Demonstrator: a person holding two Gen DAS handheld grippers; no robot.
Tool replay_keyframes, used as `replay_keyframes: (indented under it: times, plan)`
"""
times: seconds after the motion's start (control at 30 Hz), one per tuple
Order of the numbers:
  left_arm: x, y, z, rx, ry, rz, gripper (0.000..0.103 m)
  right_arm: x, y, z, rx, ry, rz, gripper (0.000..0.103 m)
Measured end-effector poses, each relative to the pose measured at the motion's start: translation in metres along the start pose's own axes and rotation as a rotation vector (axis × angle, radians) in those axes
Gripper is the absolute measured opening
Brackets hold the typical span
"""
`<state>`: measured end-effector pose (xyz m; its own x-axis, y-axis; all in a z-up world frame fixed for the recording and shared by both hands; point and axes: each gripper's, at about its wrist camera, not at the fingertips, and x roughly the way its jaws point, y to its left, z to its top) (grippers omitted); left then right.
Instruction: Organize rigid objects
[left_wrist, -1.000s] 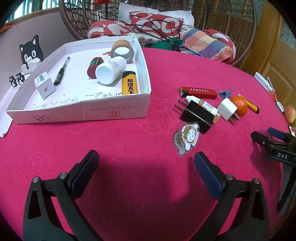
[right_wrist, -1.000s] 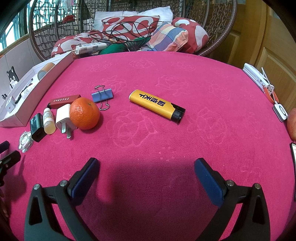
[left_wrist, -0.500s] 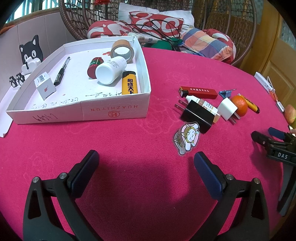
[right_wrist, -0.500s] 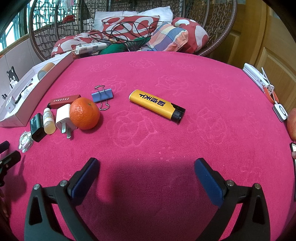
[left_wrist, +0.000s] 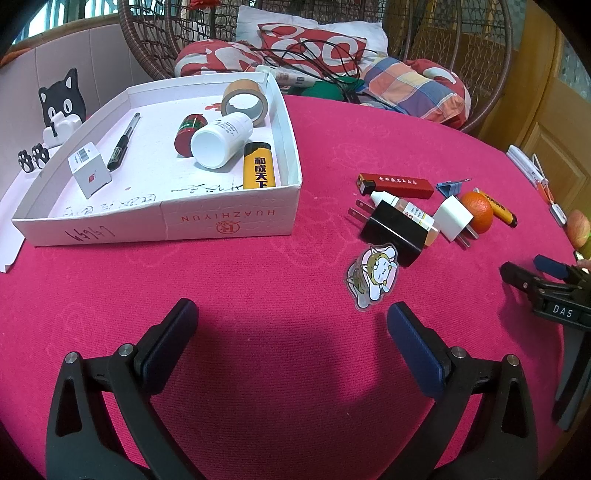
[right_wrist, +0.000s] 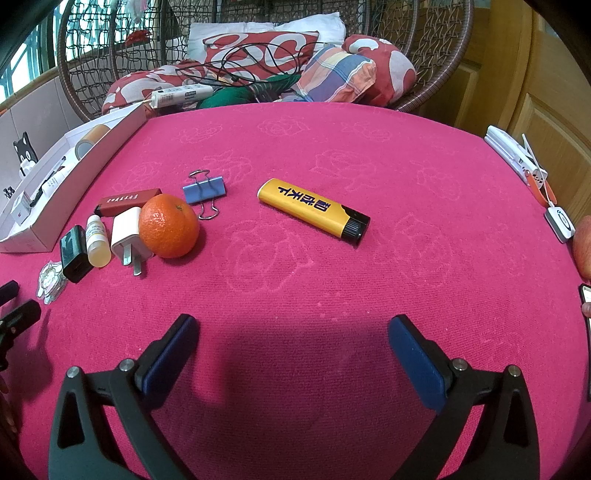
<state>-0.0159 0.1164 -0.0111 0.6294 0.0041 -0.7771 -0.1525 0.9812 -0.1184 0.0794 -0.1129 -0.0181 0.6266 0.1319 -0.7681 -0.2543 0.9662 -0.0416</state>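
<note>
A white cardboard box (left_wrist: 229, 221) at the left holds a tape roll (left_wrist: 243, 99), white bottle (left_wrist: 219, 144), yellow lighter (left_wrist: 258, 166), pen and small carton. Loose on the pink cloth lie a black charger (left_wrist: 393, 229), white charger (right_wrist: 127, 236), dropper bottle (right_wrist: 96, 240), red lighter (left_wrist: 395, 184), orange (right_wrist: 168, 225), blue binder clip (right_wrist: 204, 190), sticker (left_wrist: 373, 275) and a yellow lighter (right_wrist: 312, 210). My left gripper (left_wrist: 291, 336) is open and empty, near the sticker. My right gripper (right_wrist: 293, 347) is open and empty, in front of the yellow lighter.
A wicker chair with cushions and cables (right_wrist: 266, 62) stands behind the table. Small items and an apple (right_wrist: 583, 247) lie at the right table edge. A black cat figure (left_wrist: 61, 103) stands left of the box.
</note>
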Motion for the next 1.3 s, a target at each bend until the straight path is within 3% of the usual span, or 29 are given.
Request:
replay_keyframes:
  times: [1.3]
  plan:
    - [-0.0003,0.0020,0.0003,-0.003,-0.001,-0.004,0.103,-0.0001,-0.0004,0.0002,0.000,0.000,0.000,0.103]
